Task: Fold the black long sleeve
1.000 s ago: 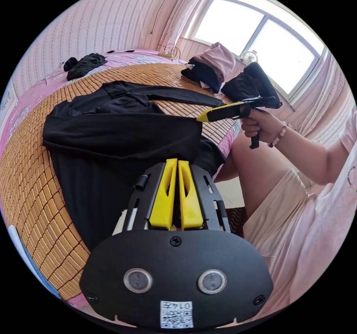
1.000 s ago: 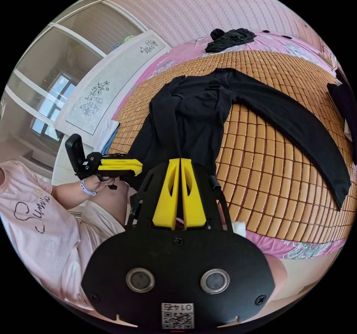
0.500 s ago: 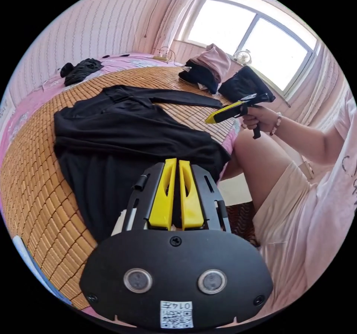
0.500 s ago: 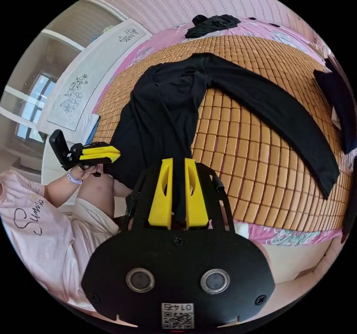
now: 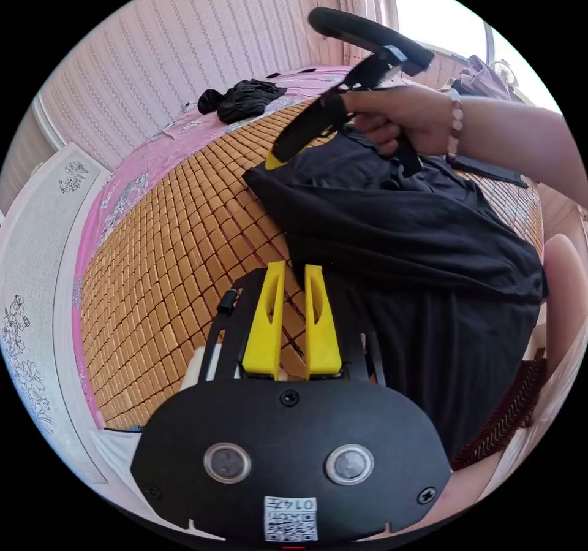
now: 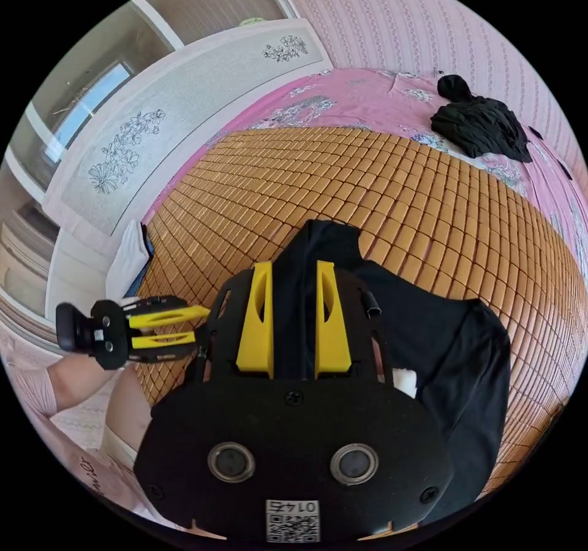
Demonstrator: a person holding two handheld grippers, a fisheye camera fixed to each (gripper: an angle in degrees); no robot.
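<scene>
1. On the bamboo mat [image 5: 165, 250] of the bed, the black long sleeve [image 5: 416, 250] lies at 3 o'clock in the left gripper view.
2. Your left gripper [image 5: 293, 318] has jaws apart, over bare mat and empty.
3. Your right gripper [image 6: 294, 318] has jaws apart above the shoulder fabric.
4. Risk: if you close too shallow, you take one layer and the fold can slip.

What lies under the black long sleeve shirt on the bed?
The black long sleeve shirt lies on a woven bamboo mat, which sits on a pink floral sheet. The mat beneath the shirt itself is covered, so anything there stays hidden.
</scene>
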